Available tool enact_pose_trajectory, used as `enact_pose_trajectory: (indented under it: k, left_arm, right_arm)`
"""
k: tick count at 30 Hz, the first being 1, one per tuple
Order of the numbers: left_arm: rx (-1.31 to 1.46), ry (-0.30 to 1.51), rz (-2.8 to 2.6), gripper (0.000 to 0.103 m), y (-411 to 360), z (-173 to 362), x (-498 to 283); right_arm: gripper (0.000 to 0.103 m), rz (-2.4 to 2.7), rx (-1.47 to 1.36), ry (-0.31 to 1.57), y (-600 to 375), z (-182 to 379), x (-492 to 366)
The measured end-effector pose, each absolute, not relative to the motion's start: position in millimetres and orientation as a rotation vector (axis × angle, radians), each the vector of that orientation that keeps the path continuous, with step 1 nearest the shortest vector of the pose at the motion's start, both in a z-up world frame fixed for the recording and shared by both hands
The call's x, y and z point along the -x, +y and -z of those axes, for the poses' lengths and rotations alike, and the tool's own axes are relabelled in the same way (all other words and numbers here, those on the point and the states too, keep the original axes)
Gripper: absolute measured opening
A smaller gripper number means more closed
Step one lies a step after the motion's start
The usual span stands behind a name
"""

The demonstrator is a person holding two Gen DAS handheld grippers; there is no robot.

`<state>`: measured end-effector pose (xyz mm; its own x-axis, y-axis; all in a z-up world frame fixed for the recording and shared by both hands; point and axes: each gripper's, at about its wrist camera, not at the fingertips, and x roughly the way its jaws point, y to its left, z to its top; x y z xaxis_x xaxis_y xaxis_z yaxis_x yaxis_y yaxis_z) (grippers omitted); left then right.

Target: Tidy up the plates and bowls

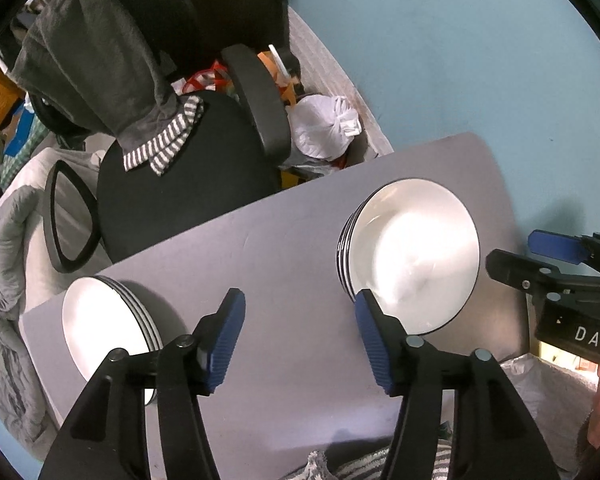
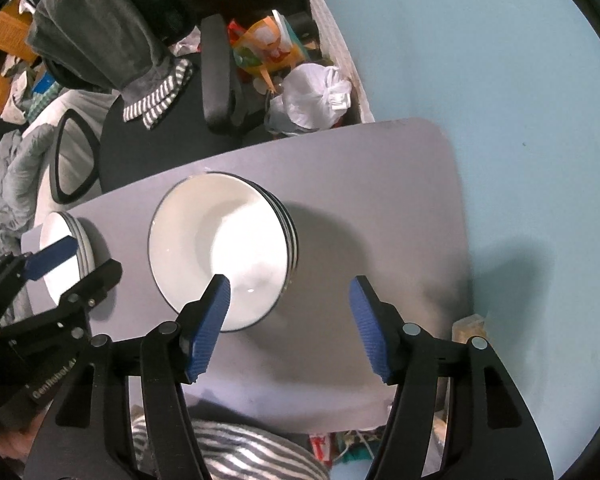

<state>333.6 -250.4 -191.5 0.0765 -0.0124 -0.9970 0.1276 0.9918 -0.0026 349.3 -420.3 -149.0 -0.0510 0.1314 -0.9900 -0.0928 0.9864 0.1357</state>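
A stack of white bowls [image 1: 414,256] with dark rims stands on the grey table [image 1: 284,256]; the right wrist view shows the bowl stack [image 2: 220,252] left of centre. A stack of white plates [image 1: 104,320] sits near the table's left corner, and the same plate stack [image 2: 66,256] is small in the right wrist view. My left gripper [image 1: 298,312] hangs open above bare table between the two stacks, nothing between its blue pads. My right gripper [image 2: 290,300] is open too, over the table just right of the bowls, its left pad overlapping the bowl rim in view.
A black office chair [image 1: 188,176] draped with a grey towel stands behind the table. A white tied bag [image 1: 324,128] and clutter lie on the floor by the blue wall [image 1: 460,60]. Striped fabric [image 2: 236,452] shows at the table's near edge.
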Motion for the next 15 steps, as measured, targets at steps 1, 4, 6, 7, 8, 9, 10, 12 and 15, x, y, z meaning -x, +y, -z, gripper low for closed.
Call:
enact_pose_trajectory:
  k: [1, 4, 6, 7, 8, 9, 10, 12, 15]
  left_arm:
    - [-0.091, 1.495, 0.104, 0.060, -249.1, 193.0, -333.1]
    - [-0.087, 1.516, 0.097, 0.060, -245.5, 202.0, -332.3]
    - [-0.083, 1.530, 0.092, 0.060, -243.1, 207.4, -331.8]
    - [-0.083, 1.534, 0.090, 0.060, -242.0, 208.4, -331.0]
    - [-0.081, 1.537, 0.091, 0.060, -241.4, 209.8, -330.2]
    - [-0.076, 1.543, 0.093, 0.060, -240.3, 211.6, -329.9]
    - [-0.073, 1.546, 0.095, 0.061, -240.2, 212.3, -329.2]
    - [-0.051, 1.554, 0.105, 0.062, -238.4, 213.4, -328.7]
    - [0.014, 1.553, 0.143, 0.068, -236.8, 212.7, -329.7]
  right_arm:
    - [0.062, -0.180, -0.027, 1.612, -421.3, 149.3, -348.5]
    - [0.062, -0.180, -0.023, 1.619, -423.5, 151.9, -346.4]
    - [0.063, -0.182, -0.023, 1.624, -425.1, 154.2, -345.1]
    - [0.063, -0.181, -0.023, 1.625, -426.1, 154.5, -344.2]
    - [0.063, -0.179, -0.020, 1.626, -427.1, 155.2, -343.5]
    - [0.063, -0.179, -0.020, 1.626, -427.8, 155.6, -342.6]
    - [0.064, -0.181, -0.022, 1.626, -428.8, 155.7, -341.7]
    - [0.065, -0.185, -0.027, 1.627, -429.3, 156.1, -341.3]
    - [0.065, -0.200, -0.038, 1.622, -430.6, 155.8, -340.3]
